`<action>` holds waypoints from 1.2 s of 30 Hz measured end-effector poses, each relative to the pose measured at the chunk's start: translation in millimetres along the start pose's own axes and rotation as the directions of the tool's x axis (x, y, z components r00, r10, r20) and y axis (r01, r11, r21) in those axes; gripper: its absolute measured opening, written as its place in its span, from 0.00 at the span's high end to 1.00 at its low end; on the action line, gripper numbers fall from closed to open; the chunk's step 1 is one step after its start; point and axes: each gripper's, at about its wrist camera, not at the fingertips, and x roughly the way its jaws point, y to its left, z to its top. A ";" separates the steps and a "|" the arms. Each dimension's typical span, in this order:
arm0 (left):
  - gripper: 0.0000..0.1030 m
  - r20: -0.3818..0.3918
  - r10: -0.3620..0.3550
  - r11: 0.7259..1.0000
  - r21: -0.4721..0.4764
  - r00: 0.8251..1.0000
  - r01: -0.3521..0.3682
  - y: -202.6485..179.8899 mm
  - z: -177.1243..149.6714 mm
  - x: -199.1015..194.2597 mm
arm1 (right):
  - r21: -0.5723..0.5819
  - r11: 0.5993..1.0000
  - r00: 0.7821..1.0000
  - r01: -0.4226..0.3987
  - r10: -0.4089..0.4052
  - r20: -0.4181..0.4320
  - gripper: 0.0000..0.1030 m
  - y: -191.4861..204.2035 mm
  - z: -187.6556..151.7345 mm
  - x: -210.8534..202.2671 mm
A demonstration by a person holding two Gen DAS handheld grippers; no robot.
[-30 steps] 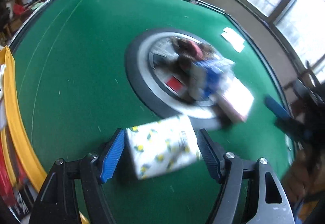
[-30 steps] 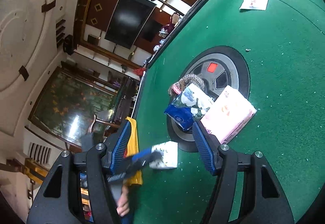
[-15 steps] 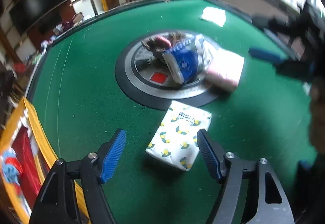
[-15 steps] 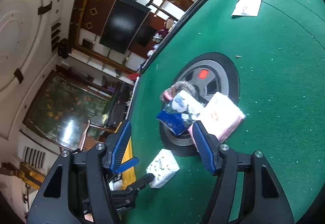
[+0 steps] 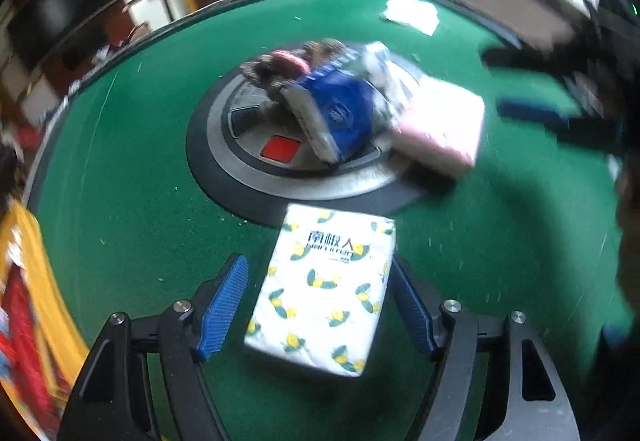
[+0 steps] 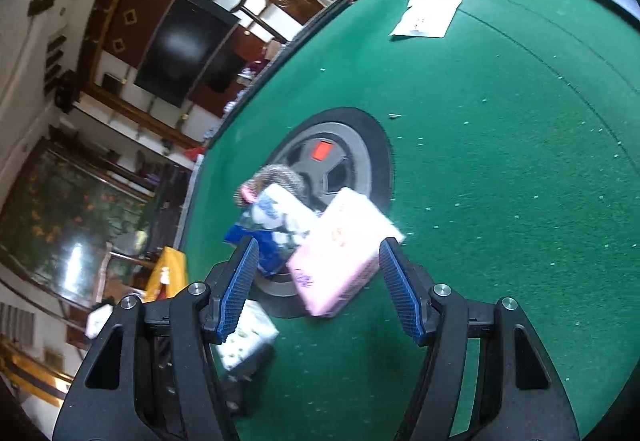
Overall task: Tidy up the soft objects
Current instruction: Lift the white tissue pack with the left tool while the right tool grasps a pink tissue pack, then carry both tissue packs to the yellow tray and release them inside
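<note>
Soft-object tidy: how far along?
Done: nothing clearly sorted yet. In hand: left gripper is closing around the white lemon-print tissue pack lying on the green felt table. Left: pink tissue pack, blue-and-white pack and the pile behind it.

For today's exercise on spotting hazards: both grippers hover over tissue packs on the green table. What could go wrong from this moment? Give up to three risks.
1. The left gripper is closing around the lemon-print tissue pack, which lies skewed between the fingers; it may twist or get pinched at a corner.
2. The pink pack sits half on the round centre hub; the right gripper might tip it off.
3. The blue pack leans on the pile and could topple.
</note>
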 end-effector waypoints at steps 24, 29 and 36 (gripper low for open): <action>0.48 0.048 -0.002 0.997 -0.082 0.999 0.006 12.5 -8.6 -1.4 | -0.306 0.831 0.880 0.465 -0.472 0.056 0.40 47.7 -19.7 48.0; 0.48 0.066 -0.033 0.991 -0.131 0.997 0.042 19.9 -10.1 -4.1 | -0.258 0.868 0.905 0.424 -0.420 0.072 0.49 39.8 -20.1 22.0; 0.48 0.117 -0.053 0.981 -0.180 0.992 0.073 33.2 -9.5 -17.8 | -0.294 0.907 0.953 0.301 -0.276 0.122 0.49 65.3 -32.9 5.5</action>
